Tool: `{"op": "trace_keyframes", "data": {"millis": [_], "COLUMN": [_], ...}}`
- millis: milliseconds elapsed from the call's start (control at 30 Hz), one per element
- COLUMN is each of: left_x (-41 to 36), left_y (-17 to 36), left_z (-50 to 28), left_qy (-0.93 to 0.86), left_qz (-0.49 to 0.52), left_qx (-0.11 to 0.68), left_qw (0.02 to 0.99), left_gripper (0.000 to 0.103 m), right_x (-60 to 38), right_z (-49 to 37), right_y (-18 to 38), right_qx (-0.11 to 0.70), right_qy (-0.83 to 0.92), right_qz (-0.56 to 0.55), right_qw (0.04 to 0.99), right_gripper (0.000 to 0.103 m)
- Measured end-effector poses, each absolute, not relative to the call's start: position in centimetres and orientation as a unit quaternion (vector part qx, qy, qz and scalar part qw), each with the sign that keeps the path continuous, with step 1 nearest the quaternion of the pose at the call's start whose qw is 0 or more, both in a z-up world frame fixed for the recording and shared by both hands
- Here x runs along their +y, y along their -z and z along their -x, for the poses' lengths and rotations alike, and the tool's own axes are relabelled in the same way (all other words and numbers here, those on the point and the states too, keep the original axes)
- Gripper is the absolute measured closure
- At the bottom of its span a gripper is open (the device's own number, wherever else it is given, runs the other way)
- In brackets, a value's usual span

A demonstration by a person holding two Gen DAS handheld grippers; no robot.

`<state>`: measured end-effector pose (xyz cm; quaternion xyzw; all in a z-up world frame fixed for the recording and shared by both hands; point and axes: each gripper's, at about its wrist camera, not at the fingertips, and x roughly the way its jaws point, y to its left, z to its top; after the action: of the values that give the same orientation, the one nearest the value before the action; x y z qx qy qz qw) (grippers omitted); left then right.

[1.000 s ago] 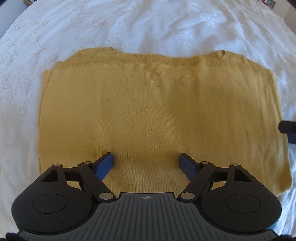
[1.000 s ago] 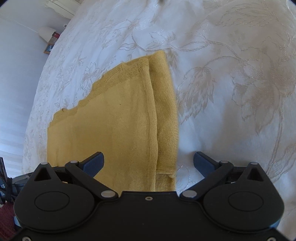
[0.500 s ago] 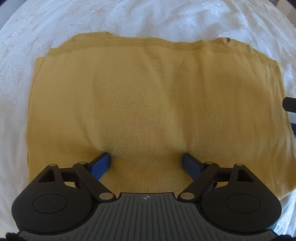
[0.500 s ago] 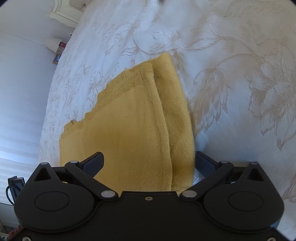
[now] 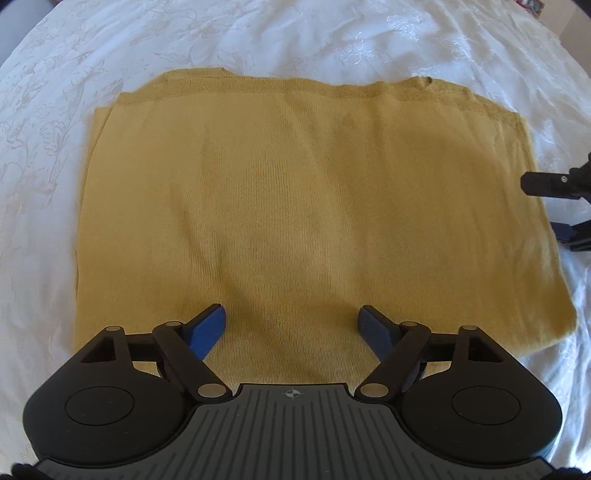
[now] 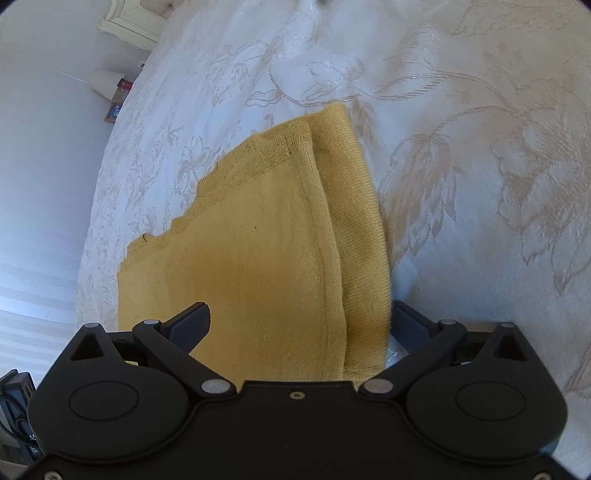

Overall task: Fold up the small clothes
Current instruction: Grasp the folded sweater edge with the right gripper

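A mustard-yellow knit garment [image 5: 295, 206] lies flat and folded on a white bedspread [image 5: 258, 40]. My left gripper [image 5: 293, 325] is open, its blue fingers low over the garment's near edge. My right gripper [image 6: 299, 325] is open and straddles the garment's folded right edge [image 6: 354, 236], one finger over the cloth, the other on the bedspread side. The right gripper also shows in the left wrist view [image 5: 557, 206] at the garment's right side.
The white floral bedspread [image 6: 461, 166] spreads all around the garment. Off the bed's far left edge stand a white cup [image 6: 105, 83], small boxes [image 6: 114, 110] and white furniture [image 6: 133, 22].
Both grippers have shifted over the garment. The right gripper has moved in so the folded edge now lies between its open fingers. The left gripper pushed forward, then drew back slightly.
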<state>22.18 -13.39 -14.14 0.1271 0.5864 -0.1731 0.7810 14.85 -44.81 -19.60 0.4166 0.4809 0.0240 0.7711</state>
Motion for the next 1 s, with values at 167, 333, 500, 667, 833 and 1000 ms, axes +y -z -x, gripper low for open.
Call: {"op": "trace_keyframes", "data": {"millis": [167,333,500,667,833,1000], "left_x": [-13.2,-12.7,-10.4,-7.0,-2.8,0.9], "left_y": [15.5,14.9,12.6,10.4,9.1,9.3], "left_z": [-21.3,-21.8,-21.9,-22.5,-23.5,-24.6], "left_qy": [0.18,0.183,0.182,0.168,0.147,0.13], "left_qz": [-0.135,-0.115,-0.099,-0.08,-0.052,-0.04], "left_qx": [0.593,0.588,0.565,0.54,0.533,0.537], "left_qw": [0.773,0.779,0.799,0.821,0.832,0.833], "left_gripper": [0.024,0.025,0.025,0.025,0.025,0.025], "right_x": [-43.4,-43.1,-41.9,-39.6,-35.4,-29.8], "right_z": [-15.4,-15.4,-15.9,-17.2,-20.1,-23.9], "right_y": [18.7,18.2,16.3,13.2,10.1,8.8], "right_qx": [0.507,0.516,0.513,0.498,0.483,0.483], "right_qy": [-0.014,-0.001,0.011,-0.01,-0.05,-0.09], "right_qz": [-0.369,-0.373,-0.362,-0.364,-0.358,-0.353], "right_qw": [0.779,0.771,0.778,0.787,0.798,0.796], "right_gripper": [0.037,0.072,0.077,0.077,0.077,0.078]}}
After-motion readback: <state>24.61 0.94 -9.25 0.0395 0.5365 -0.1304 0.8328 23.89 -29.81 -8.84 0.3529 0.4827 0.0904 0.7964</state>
